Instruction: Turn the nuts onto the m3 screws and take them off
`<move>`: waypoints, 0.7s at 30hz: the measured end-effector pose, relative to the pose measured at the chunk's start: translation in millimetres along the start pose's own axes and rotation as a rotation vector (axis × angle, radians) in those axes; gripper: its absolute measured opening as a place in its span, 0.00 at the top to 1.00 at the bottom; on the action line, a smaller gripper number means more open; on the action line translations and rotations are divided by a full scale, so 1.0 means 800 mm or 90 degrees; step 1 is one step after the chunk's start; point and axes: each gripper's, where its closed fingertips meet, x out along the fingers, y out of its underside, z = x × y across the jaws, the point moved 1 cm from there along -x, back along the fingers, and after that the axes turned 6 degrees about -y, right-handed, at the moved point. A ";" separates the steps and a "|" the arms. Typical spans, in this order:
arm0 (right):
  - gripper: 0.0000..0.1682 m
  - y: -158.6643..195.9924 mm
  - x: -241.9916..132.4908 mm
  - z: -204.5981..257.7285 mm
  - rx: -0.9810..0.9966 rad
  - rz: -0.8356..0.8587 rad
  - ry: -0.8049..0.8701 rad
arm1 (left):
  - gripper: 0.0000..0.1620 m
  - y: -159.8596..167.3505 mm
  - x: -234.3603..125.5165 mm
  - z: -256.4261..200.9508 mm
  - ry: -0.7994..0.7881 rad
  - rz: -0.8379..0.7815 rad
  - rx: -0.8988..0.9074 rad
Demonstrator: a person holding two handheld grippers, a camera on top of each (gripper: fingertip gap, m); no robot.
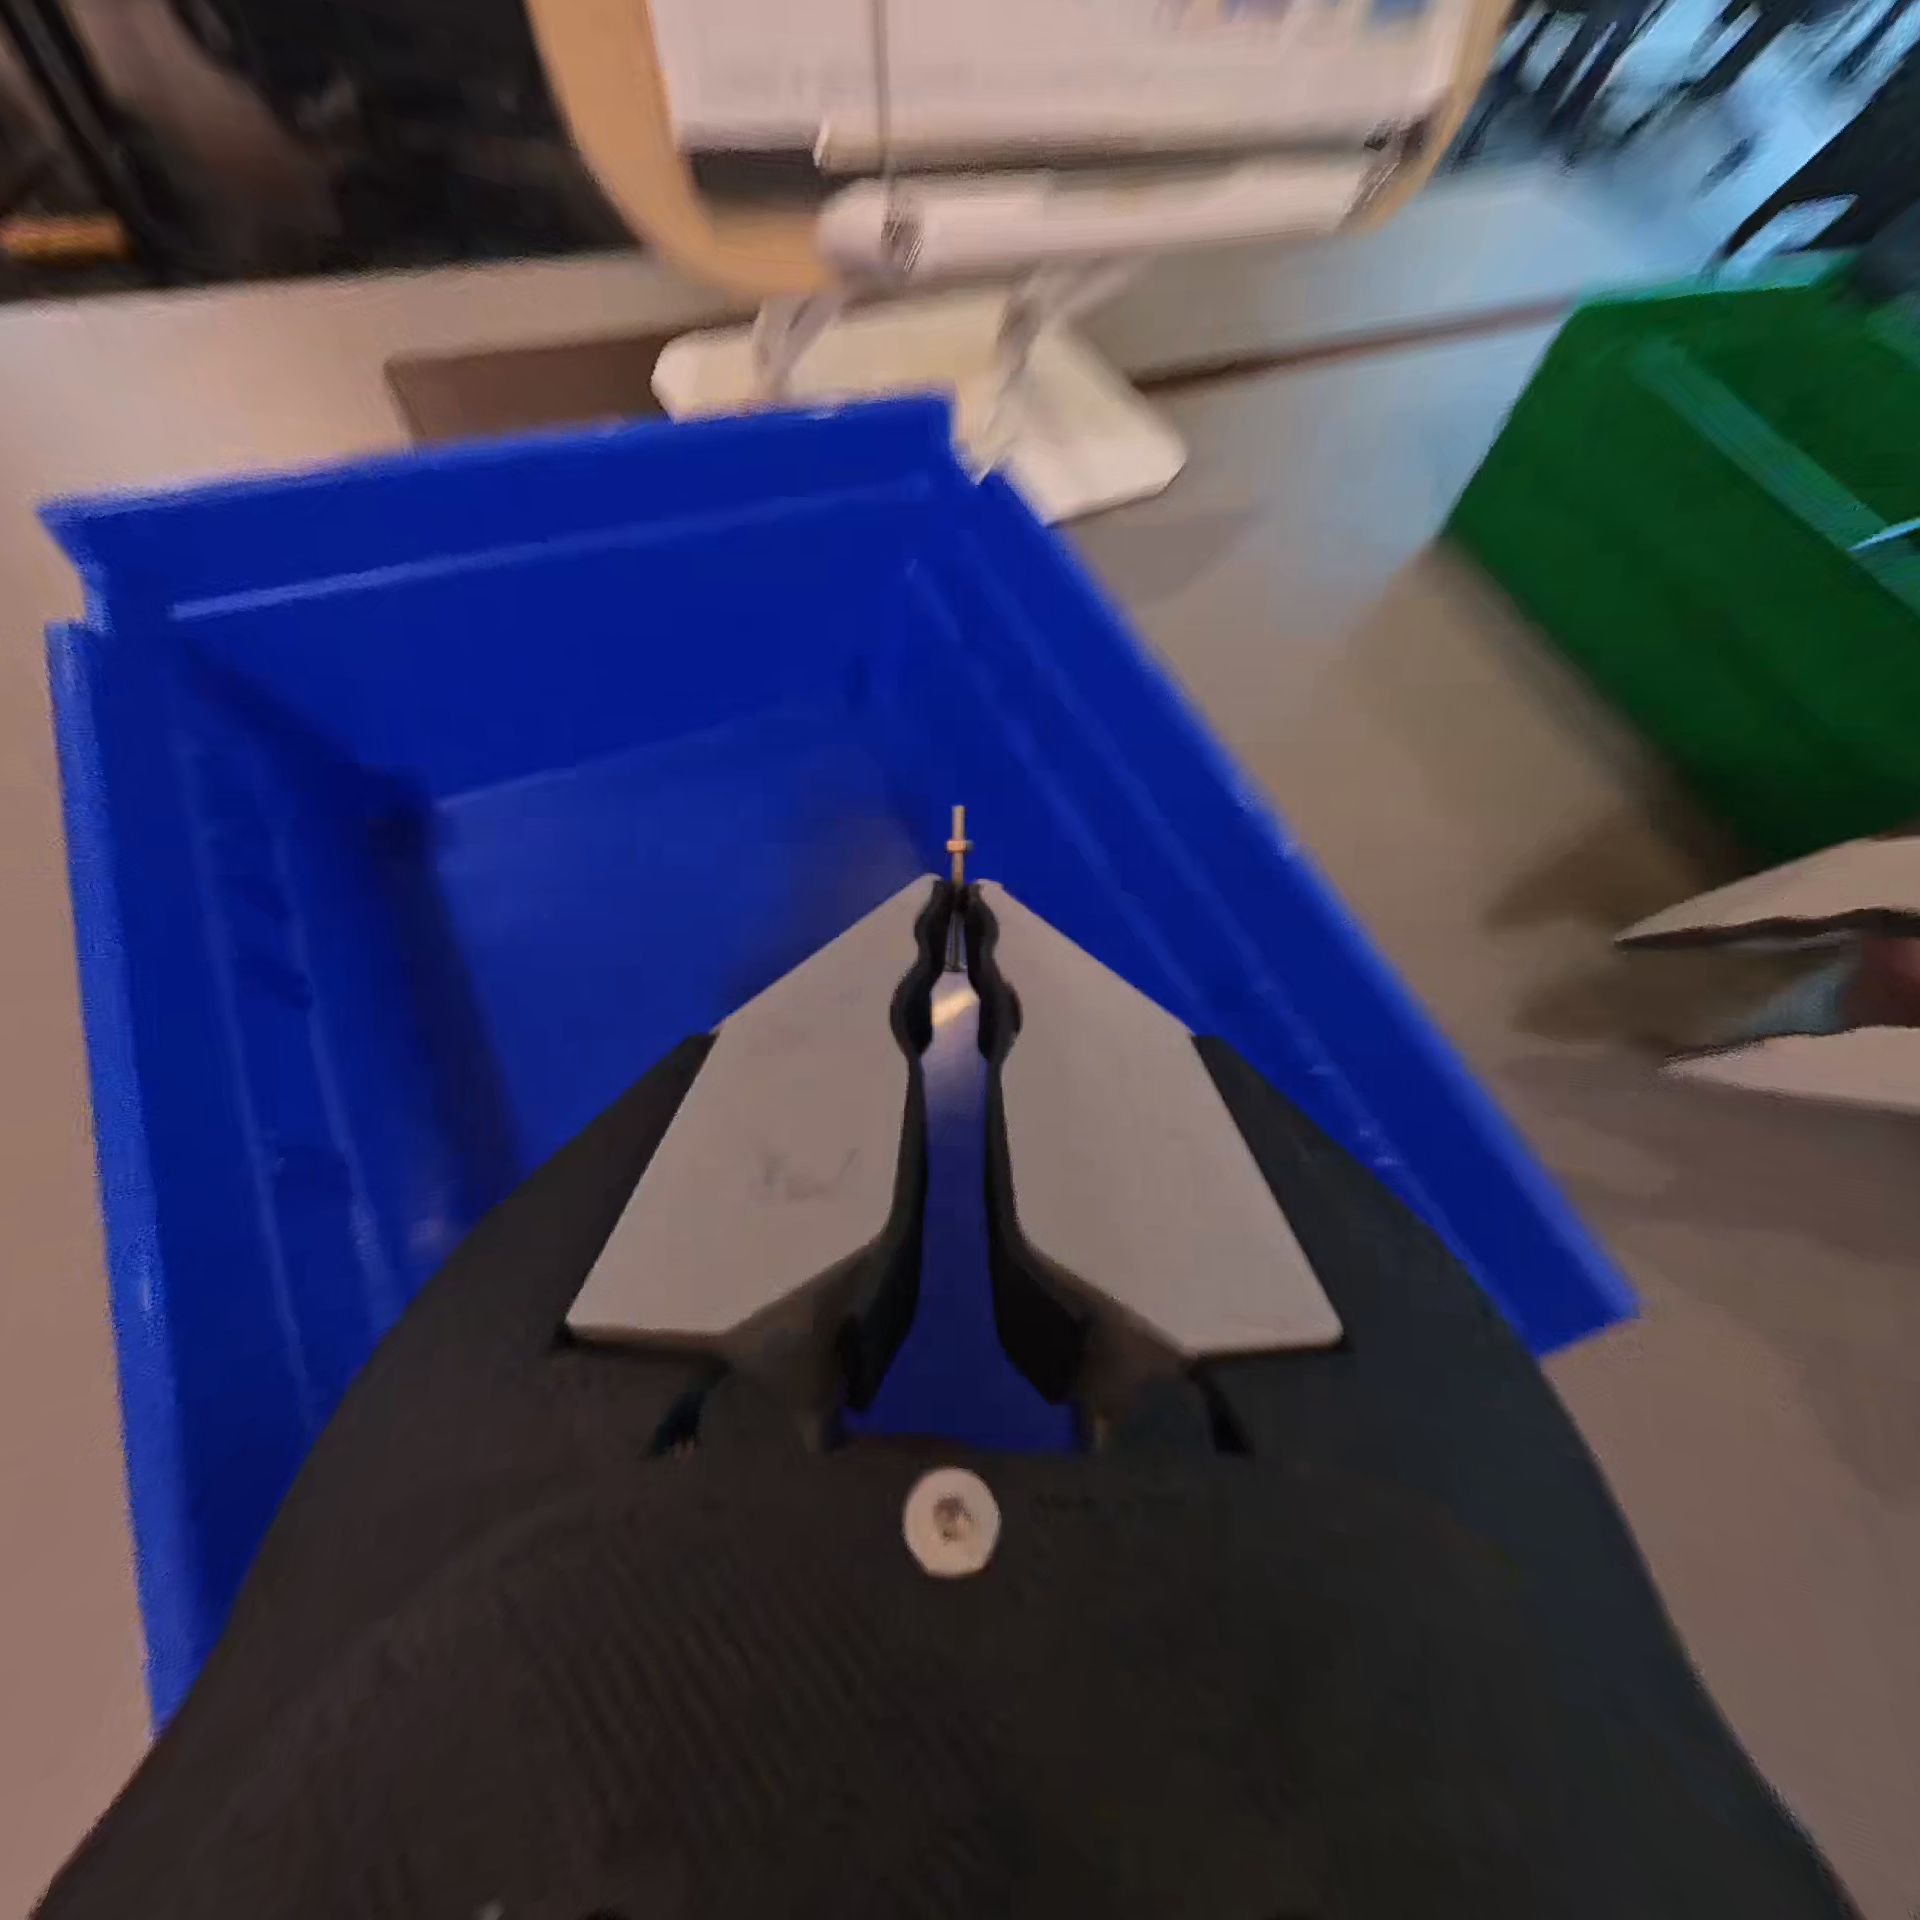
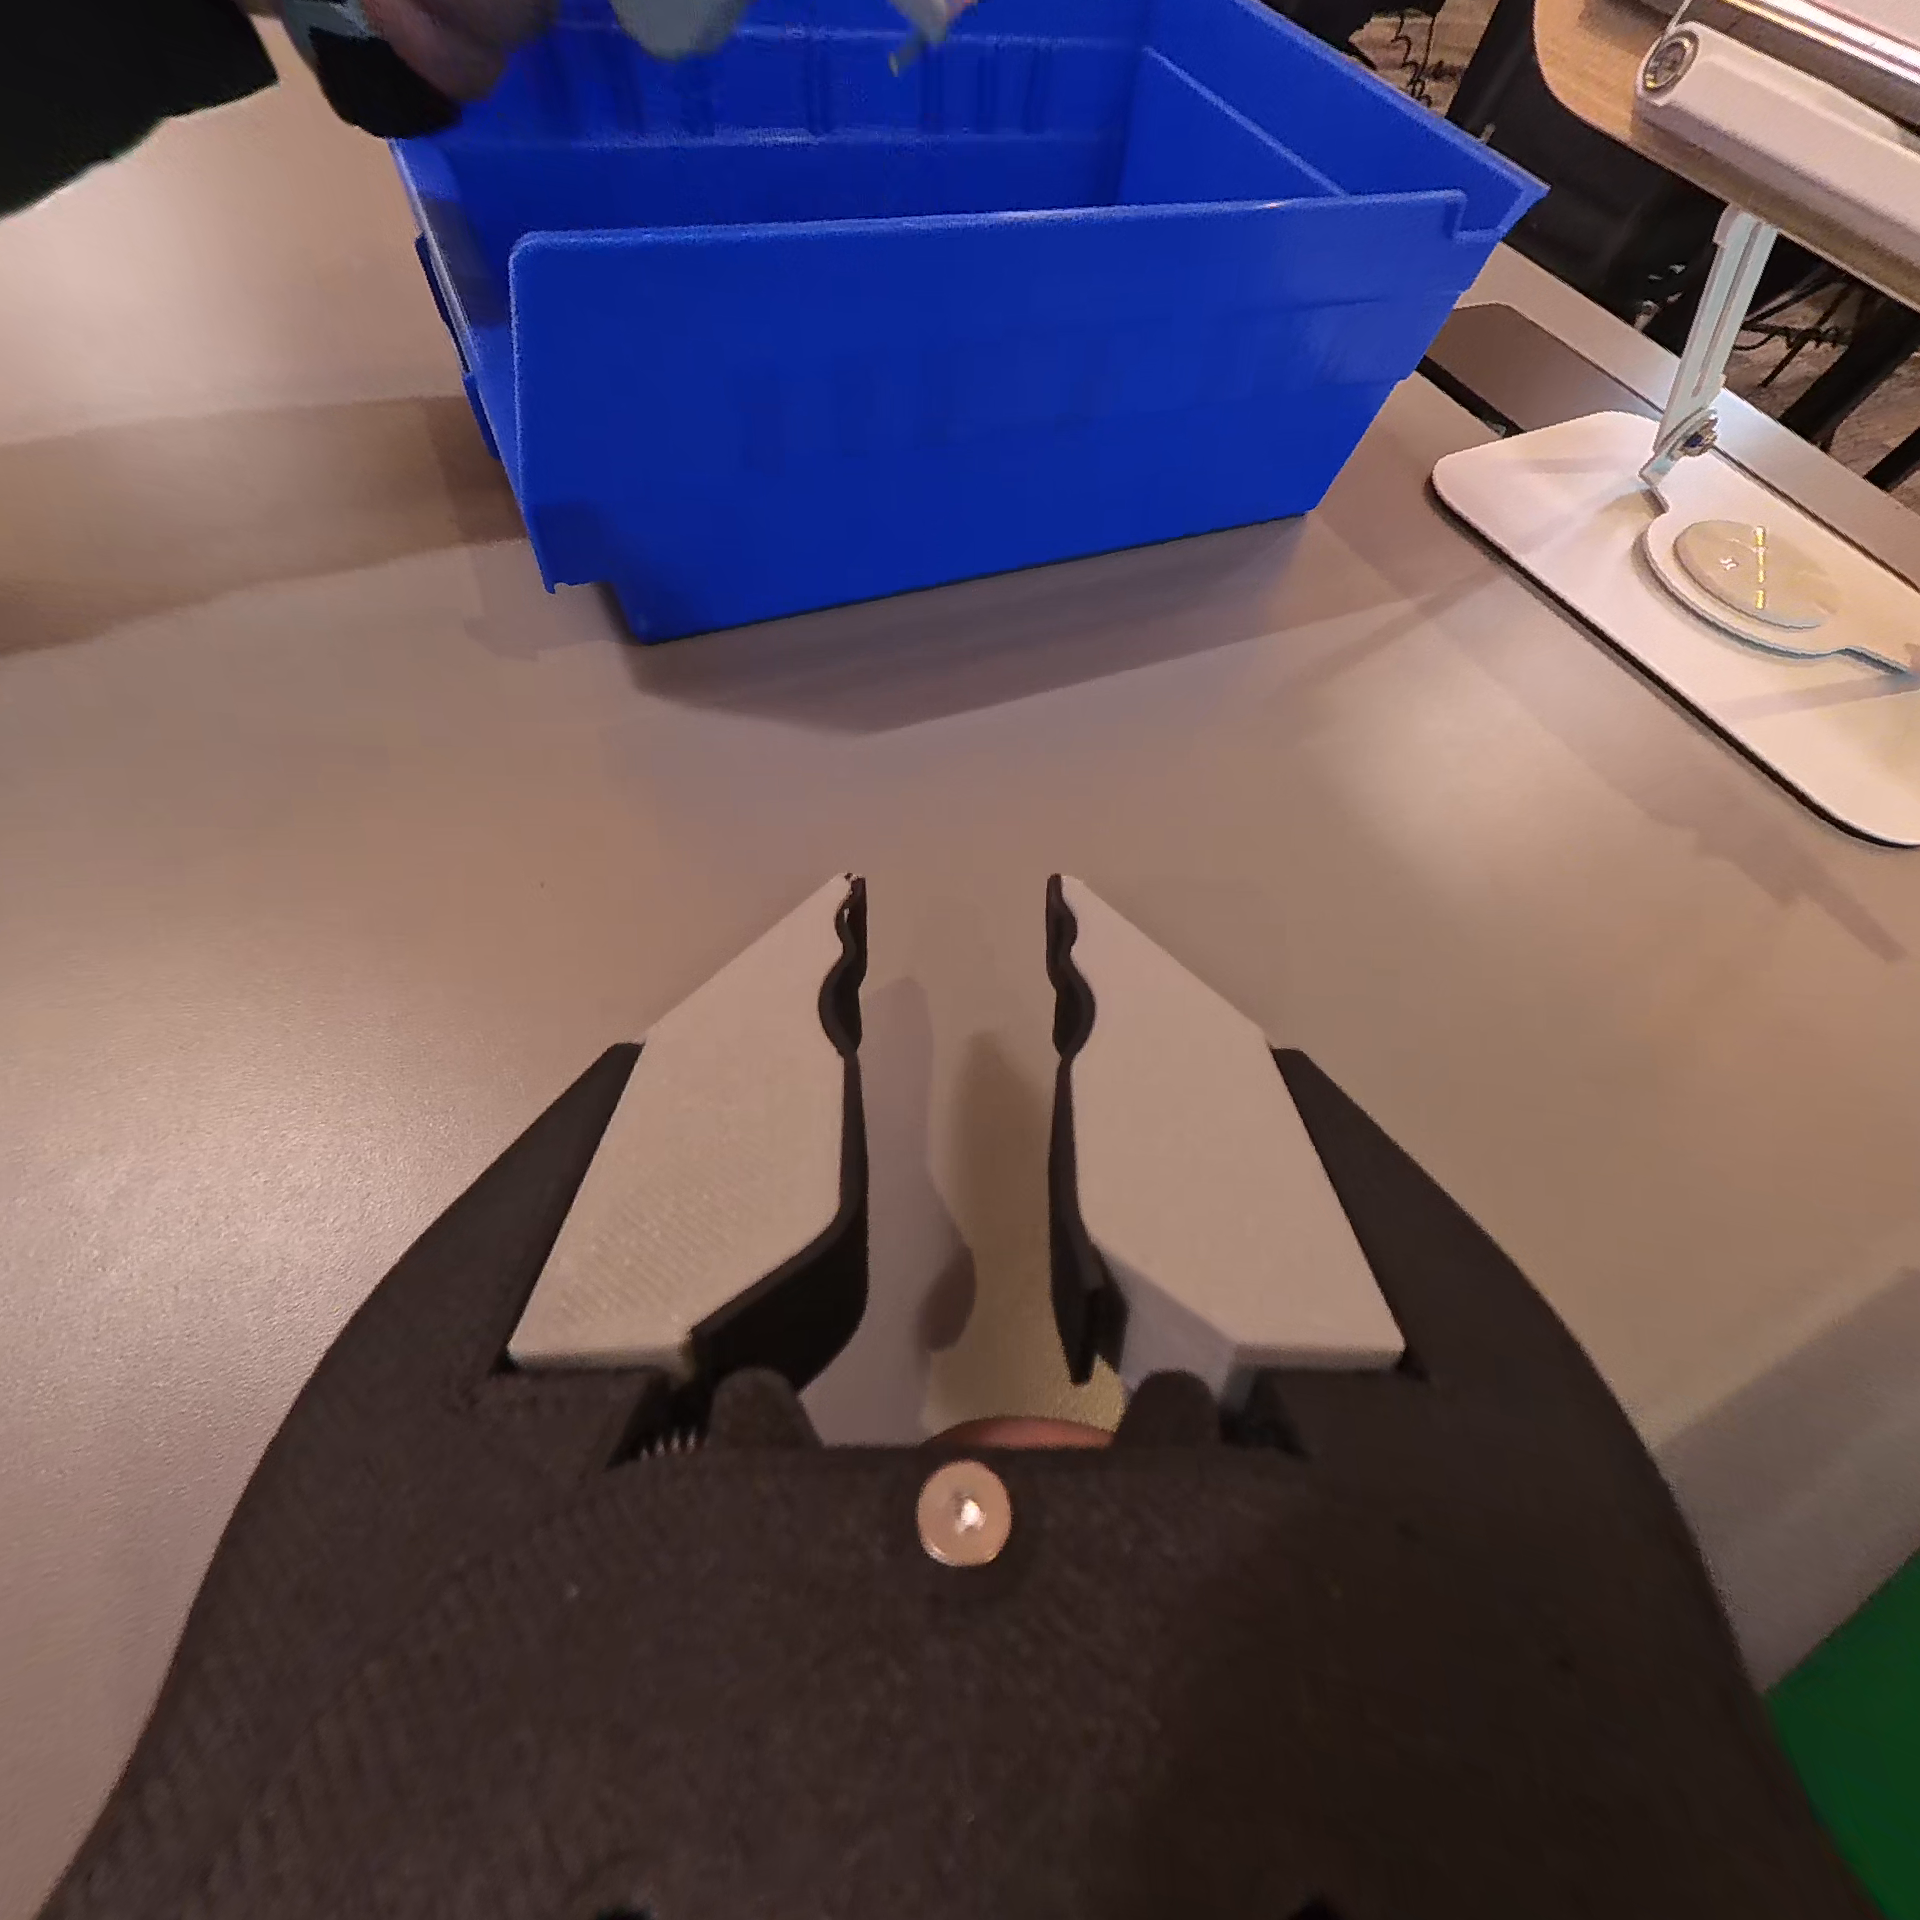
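1. Left tool (image 1: 958, 883), black w/ grey finger plates: seen clamped on a thin brass-coloured m3 screw (image 1: 957, 831); screw pinched at the very tips, shank pointing fwd along the fingers.
2. A small brass nut (image 1: 956, 848) is seen sitting on the shank just past the tips, so threading-on is judged at least started for this screw; how far it is wound can't be told. Taking off is judged still left.
3. Left tool is held over the open blue plastic bin (image 1: 312, 935), aimed down into it; view is motion-blurred, bin floor shows no loose parts that can be made out.
4. Right tool (image 2: 954, 894): fingers apart, nothing held, hung low over the bare grey worktop (image 2: 312, 831), levelled toward the bin's front wall, well apart from the screw.
5. Farther off: green plastic bin (image 1: 1714, 582) to the right, white flat-based stand (image 2: 1662, 582) behind/beside the blue bin.
6. Next move is judged to need the right tool brought up to the nut.
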 end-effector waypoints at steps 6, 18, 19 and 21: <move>0.81 -0.013 -0.006 0.006 0.033 -0.043 -0.040 | 0.99 -0.053 -0.088 -0.076 0.267 -0.273 -0.120; 0.86 -0.101 -0.088 0.039 0.116 -0.328 -0.269 | 1.00 0.014 -0.084 -0.259 0.470 -0.276 -0.029; 0.86 -0.105 -0.093 0.040 0.126 -0.343 -0.286 | 1.00 0.019 -0.079 -0.268 0.477 -0.269 -0.023; 0.86 -0.108 -0.098 0.039 0.145 -0.360 -0.306 | 1.00 0.027 -0.067 -0.277 0.474 -0.261 -0.022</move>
